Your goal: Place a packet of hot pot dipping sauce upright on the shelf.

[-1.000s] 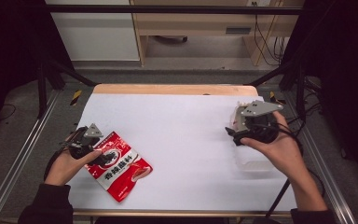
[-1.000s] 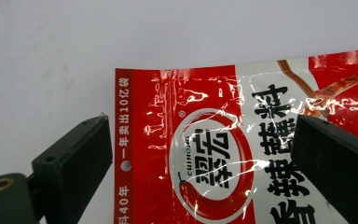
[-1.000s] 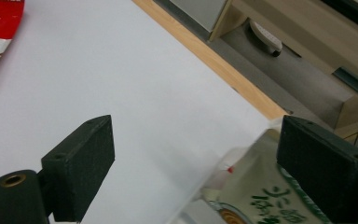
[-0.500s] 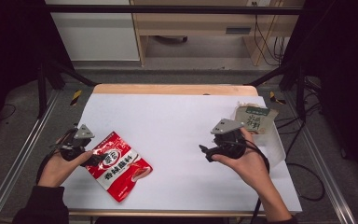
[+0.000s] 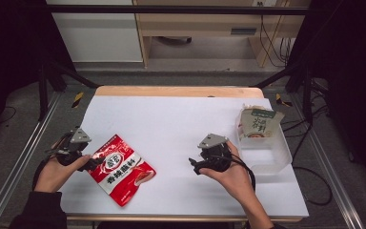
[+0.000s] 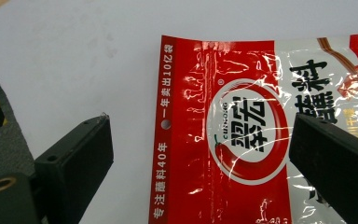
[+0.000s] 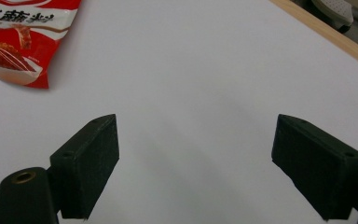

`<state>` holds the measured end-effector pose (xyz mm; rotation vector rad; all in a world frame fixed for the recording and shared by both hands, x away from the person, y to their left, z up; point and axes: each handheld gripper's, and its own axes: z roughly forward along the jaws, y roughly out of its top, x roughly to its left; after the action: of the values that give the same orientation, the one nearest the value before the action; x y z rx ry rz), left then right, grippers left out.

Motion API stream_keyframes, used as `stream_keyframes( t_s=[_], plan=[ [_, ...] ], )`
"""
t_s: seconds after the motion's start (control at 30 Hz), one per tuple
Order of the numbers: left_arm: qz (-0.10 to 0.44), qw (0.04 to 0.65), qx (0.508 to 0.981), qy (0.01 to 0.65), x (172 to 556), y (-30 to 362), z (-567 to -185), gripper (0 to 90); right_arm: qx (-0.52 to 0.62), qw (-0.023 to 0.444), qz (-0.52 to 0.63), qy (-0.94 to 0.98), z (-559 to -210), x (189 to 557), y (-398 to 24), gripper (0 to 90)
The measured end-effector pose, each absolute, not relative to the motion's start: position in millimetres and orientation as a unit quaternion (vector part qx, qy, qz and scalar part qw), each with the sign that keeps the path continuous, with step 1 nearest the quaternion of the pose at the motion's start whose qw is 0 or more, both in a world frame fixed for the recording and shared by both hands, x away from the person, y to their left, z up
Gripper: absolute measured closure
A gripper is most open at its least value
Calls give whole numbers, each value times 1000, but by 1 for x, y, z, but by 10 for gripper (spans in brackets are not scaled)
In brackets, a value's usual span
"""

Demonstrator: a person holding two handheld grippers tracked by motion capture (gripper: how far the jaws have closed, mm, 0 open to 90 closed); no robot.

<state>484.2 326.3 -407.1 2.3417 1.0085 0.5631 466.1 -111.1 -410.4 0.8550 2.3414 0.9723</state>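
I had the left tool [image 5: 94,163] at the near left of the bench [image 5: 181,119], its jaws spread wide and holding nothing, with the red sauce packet [image 5: 121,169] lying flat right in front of it. In the left gripper view the packet's sealed top edge [image 6: 161,130] ran between the two jaws, one jaw over bare white bench on the outer side, the other over the printed face; I could not tell whether either jaw touched the film. That view also gave me the round logo [image 6: 247,126] and the hang hole, which were too small to read from the high view. Behind the left tool the bench edge and the metal rail sat close, so room that way was tight. The right tool [image 5: 194,164] was near the middle of the bench, jaws also wide apart and empty, over open white surface on every side. In the right gripper view the packet's far corner [image 7: 23,51] lay ahead and off to one side, well apart from the jaws, and the wooden back edge [image 7: 326,35] crossed the upper corner. From above, a clear plastic tub [image 5: 271,152] sat just behind that hand, with a green-and-white pouch [image 5: 257,125] leaning in it.
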Motion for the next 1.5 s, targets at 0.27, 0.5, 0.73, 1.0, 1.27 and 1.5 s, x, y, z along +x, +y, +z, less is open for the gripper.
stream_keyframes(
  t_s=[0.27,0.5,0.73,1.0,1.27,1.5],
  plan=[
    [209,262,860,384,482,338,-407,62,317,228,349,852,-430,465,-106,153],
    [206,262,854,398,481,348,-408,64,333,225,349,846,-441,461,-110,151],
    [204,261,849,411,478,356,-413,68,334,229,348,845,-445,457,-111,149],
    [206,261,844,421,473,366,-420,111,331,240,337,848,-449,455,-112,150],
    [190,260,839,438,475,380,-432,176,330,234,327,854,-455,457,-111,151],
    [163,254,846,440,479,379,-444,231,327,232,322,858,-457,457,-111,151]
  ],
)
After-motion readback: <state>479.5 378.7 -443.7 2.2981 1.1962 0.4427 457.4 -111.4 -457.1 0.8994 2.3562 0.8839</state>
